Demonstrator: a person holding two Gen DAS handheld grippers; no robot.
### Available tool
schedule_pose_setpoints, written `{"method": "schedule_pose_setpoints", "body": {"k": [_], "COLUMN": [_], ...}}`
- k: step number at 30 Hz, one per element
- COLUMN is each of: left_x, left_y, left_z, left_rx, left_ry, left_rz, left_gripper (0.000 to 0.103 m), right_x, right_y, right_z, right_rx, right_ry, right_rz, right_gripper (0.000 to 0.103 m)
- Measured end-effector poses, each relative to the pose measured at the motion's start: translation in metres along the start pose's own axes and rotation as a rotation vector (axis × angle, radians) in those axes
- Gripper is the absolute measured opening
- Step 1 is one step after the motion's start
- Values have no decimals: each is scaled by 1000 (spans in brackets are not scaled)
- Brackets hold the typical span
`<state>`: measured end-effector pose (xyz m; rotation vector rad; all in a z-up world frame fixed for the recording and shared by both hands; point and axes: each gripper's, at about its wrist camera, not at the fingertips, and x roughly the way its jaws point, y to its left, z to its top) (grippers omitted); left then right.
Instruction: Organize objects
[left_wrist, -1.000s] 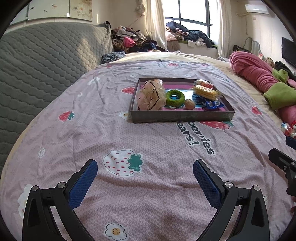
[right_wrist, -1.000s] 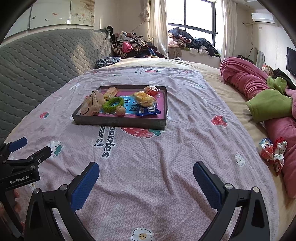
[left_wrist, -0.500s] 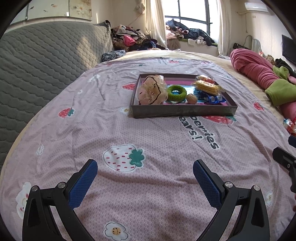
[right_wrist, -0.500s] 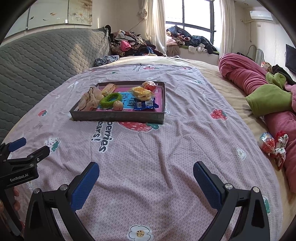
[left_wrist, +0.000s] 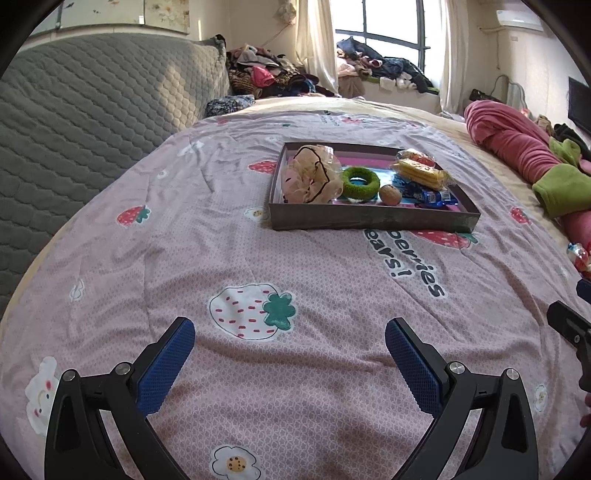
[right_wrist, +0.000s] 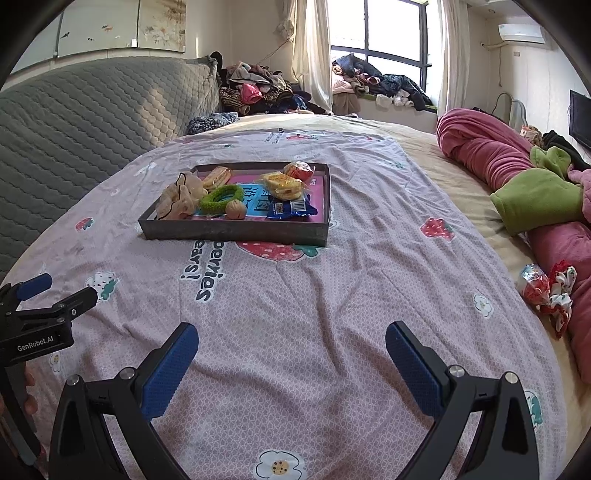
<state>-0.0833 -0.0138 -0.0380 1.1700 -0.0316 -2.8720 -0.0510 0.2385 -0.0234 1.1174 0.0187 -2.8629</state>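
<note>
Both grippers, left gripper (left_wrist: 290, 360) and right gripper (right_wrist: 291, 363), fingers wide apart, empty. Pulled back slightly; dark rectangular tray (left_wrist: 373, 218) of snacks and scrunchies farther ahead of fingers. Probably done.

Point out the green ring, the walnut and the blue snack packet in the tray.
green ring (left_wrist: 360, 183), left wrist view, on its fuzzy near rim.
walnut (left_wrist: 390, 194), left wrist view, on the middle of its shell.
blue snack packet (right_wrist: 290, 208), right wrist view, on its printed front face.
</note>
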Motion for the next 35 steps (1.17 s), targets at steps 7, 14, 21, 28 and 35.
{"method": "schedule_pose_setpoints", "body": {"k": [7, 14, 21, 28, 35], "left_x": [2, 8, 17, 24, 31], "left_y": [-2, 1, -3, 4, 1], "left_z": [-3, -9, -14, -16, -17], "left_rx": [11, -6, 22, -11, 13], "left_ry": [2, 8, 20, 27, 29], "left_rz": [4, -36, -4, 8, 13], "left_gripper": [103, 103, 103, 103, 103], "right_x": [5, 12, 14, 18, 26], "right_y": [0, -3, -3, -5, -5], "right_z": [-5, -11, -13, -16, -22], "right_rx": [5, 12, 3, 4, 5], "right_ry": [3, 21, 23, 30, 48], "right_rz": [8, 8, 6, -4, -13], "right_gripper": [102, 103, 102, 102, 102]}}
